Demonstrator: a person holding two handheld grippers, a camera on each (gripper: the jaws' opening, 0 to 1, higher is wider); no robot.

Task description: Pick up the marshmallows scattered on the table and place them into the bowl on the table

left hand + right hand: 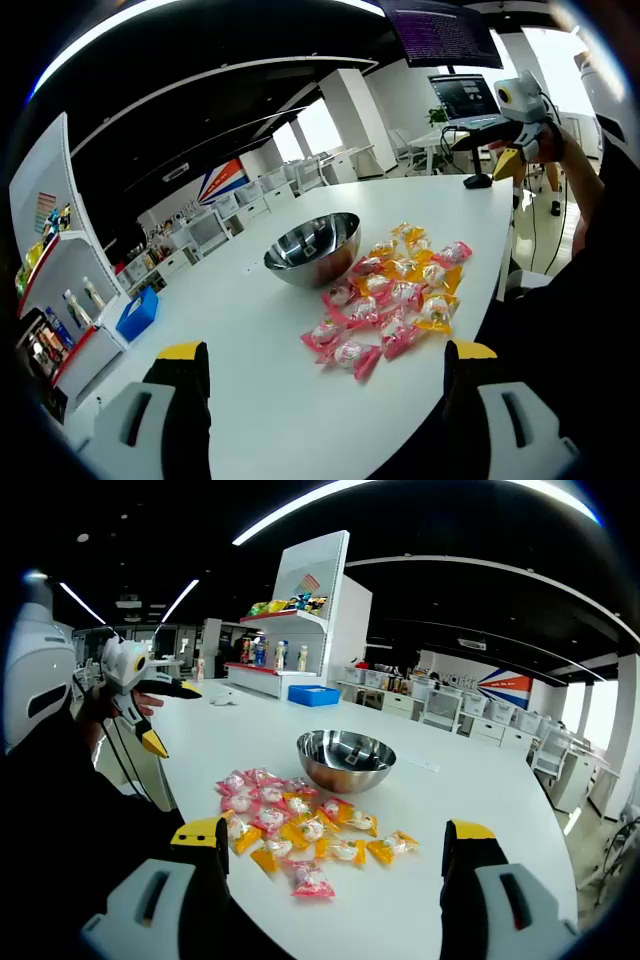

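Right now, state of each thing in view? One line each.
Steel bowl: upright on the white table, looks empty.
Wrapped marshmallows: loose pile on the table beside the bowl, none in it.
Left gripper: open, empty, above the table.
Right gripper: open, empty, above the pile.
Blue bin: at the table's far edge; contents unclear.

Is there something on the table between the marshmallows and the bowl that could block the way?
Nothing visible does. In the right gripper view the wrapped marshmallows lie directly beside the steel bowl, with only bare white table around them. Both the right gripper and the left gripper are open above the table, facing the pile.
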